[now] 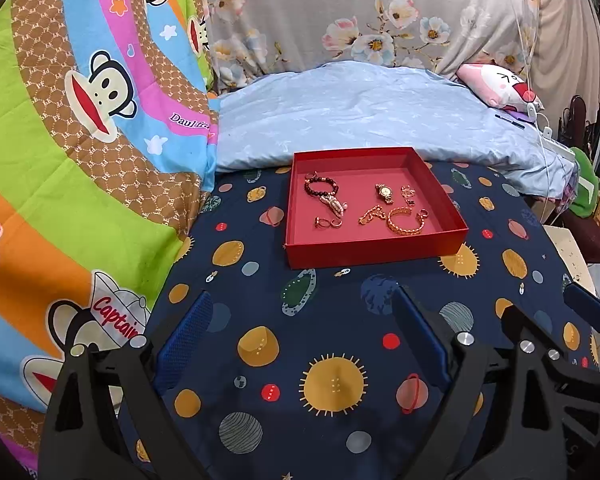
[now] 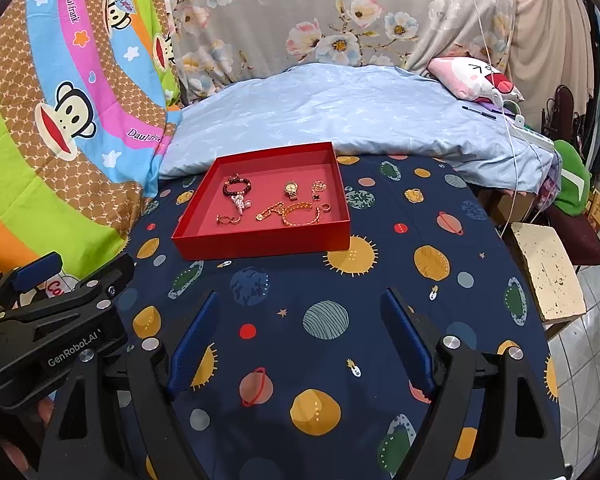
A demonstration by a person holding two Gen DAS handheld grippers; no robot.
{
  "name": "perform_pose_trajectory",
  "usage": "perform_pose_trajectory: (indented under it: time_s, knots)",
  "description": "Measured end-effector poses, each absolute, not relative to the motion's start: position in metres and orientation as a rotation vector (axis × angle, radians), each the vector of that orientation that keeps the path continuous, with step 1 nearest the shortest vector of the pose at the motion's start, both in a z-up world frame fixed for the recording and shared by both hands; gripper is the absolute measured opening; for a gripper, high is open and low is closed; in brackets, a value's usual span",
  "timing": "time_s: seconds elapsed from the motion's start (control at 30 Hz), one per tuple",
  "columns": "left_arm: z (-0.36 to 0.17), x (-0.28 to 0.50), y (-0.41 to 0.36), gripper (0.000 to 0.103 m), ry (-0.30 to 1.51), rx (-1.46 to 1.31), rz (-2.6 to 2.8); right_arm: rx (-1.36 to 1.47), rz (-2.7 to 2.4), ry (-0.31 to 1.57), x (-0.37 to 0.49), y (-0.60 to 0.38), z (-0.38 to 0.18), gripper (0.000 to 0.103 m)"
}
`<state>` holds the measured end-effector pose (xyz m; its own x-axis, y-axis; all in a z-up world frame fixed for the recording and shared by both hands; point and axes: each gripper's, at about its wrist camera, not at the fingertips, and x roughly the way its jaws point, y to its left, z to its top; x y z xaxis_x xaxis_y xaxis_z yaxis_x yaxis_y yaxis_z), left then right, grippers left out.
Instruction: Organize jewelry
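Here, both pairs of tongs hang spread wide and empty above the planet-print bedsheet (image 1: 332,360). The left tongs (image 1: 300,336) fill the bottom of the left wrist view, blue pads far apart with nothing between them; the right tongs (image 2: 300,336) do the same in the right wrist view, where the body of the left tool also shows at lower left. Neither touches any jewelry. Ahead of them, near the middle of each frame, sits the red tray (image 1: 376,250) flat on the sheet, well apart from the pads. Inside it lie a dark beaded bracelet (image 1: 320,188) at upper left with a pale bead strand (image 1: 338,208) below it, small rings (image 1: 328,222) toward the lower left, a gold watch (image 1: 385,193) at centre, a gold chain (image 1: 374,215) and a gold link bracelet (image 1: 405,222) toward the lower right, and a small charm piece (image 1: 409,194) right of the watch. All the jewelry visible sits in the tray, and none lies loose on the sheet, so gathering looks done; the pieces lie close and partly touching, so any spacing or sorting seems left. Beyond the tray lie a pale blue pillow (image 1: 360,120) and a cartoon blanket (image 1: 80,140) at left.
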<state>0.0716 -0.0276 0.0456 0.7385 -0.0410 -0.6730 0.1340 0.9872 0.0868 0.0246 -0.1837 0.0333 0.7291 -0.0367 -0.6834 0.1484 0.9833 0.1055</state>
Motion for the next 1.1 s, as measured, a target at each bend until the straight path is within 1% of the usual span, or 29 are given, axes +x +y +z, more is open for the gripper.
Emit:
perform_pose_trajectory:
  time_s: [0.7, 0.77, 0.87, 1.1]
  knots:
    - [0.0490, 0.0651, -0.0222, 0.089, 0.734, 0.143, -0.067, 0.131, -0.132, 0.737, 0.0158, -0.1805, 0.0413, 0.082]
    - [0.0488, 0.0655, -0.0222, 0.089, 0.734, 0.144, -0.061, 0.125, -0.137, 0.736, 0.0155, -0.1807, 0.0422, 0.082]
    - [0.0477, 0.0663, -0.0210, 0.093, 0.739, 0.140, -0.047, 0.112, -0.145, 0.731, 0.0160, -0.1795, 0.0422, 0.083]
    - [0.0471, 0.0663, -0.0211, 0.093, 0.735, 0.149, -0.034, 0.106, -0.148, 0.729, 0.0166, -0.1774, 0.0412, 0.085]
